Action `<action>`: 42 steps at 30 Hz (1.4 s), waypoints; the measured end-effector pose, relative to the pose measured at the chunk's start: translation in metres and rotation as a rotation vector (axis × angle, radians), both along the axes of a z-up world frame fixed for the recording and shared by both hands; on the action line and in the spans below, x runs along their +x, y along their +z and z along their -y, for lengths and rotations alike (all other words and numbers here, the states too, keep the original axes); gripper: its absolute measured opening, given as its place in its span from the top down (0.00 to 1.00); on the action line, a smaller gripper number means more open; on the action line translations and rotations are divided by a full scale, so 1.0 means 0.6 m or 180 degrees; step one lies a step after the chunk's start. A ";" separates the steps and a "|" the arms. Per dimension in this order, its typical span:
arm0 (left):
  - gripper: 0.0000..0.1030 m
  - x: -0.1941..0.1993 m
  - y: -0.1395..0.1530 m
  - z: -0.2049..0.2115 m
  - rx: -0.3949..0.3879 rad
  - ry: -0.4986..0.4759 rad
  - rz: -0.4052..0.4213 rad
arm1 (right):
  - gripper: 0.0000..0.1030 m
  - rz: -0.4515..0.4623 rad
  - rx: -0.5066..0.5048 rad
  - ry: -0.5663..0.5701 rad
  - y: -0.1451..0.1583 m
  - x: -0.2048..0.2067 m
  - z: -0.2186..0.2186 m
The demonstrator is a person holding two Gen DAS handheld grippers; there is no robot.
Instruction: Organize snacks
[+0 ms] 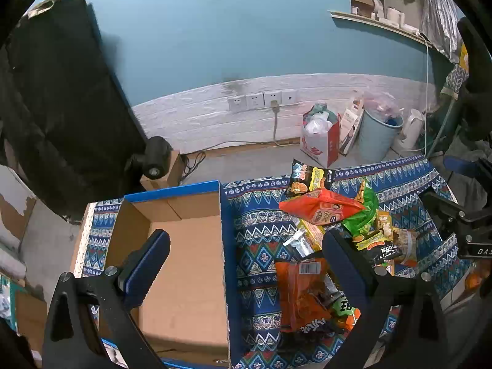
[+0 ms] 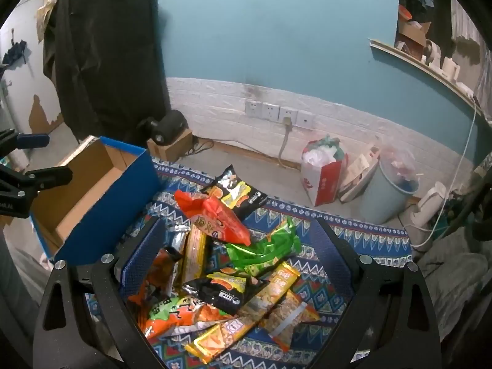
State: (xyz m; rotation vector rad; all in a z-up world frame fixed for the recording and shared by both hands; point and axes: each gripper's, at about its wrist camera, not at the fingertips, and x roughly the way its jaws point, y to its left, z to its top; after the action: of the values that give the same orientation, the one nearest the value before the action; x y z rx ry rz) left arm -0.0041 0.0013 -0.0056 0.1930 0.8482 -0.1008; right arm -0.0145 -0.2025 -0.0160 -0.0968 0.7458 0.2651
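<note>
Snack packets (image 2: 227, 258) lie heaped and overlapping on the patterned worktop cloth (image 1: 261, 230), lower ones half hidden, beside an empty cardboard box (image 1: 184, 246). Left gripper (image 1: 246, 252) and right gripper (image 2: 240, 246) hover, jaws spread wide, pinching nothing.

— What sort of place is this?

— A lived-in room of a home, rather cluttered. The wall (image 2: 276, 30) is painted teal above white brick-pattern panelling (image 2: 221, 104), with a row of wall sockets (image 2: 278, 112).

— What else says home?

— A dark garment (image 2: 101, 55) hangs by the wall, a blue waste bin (image 2: 389, 196) and stuffed shopping bag (image 2: 323, 175) sit on the floor beside a white kettle (image 2: 430, 206), and a patterned cloth (image 2: 353, 236) covers the desk.
</note>
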 end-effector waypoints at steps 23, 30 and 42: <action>0.02 0.002 -0.005 0.000 0.0025 -0.0009 -0.0029 | 0.10 -0.0029 -0.0014 0.0011 -0.003 0.000 -0.002; 0.02 0.002 -0.006 0.000 0.0026 -0.0010 -0.0032 | 0.10 -0.0053 -0.0027 0.0012 -0.011 -0.005 -0.001; 0.02 0.002 -0.006 -0.001 0.0025 -0.0008 -0.0040 | 0.10 -0.0071 -0.0031 0.0008 -0.010 0.000 0.000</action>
State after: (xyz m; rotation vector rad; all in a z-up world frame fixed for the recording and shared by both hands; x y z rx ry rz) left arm -0.0032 0.0019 -0.0095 0.2011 0.8610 -0.1011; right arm -0.0148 -0.2022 -0.0218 -0.1042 0.7693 0.2654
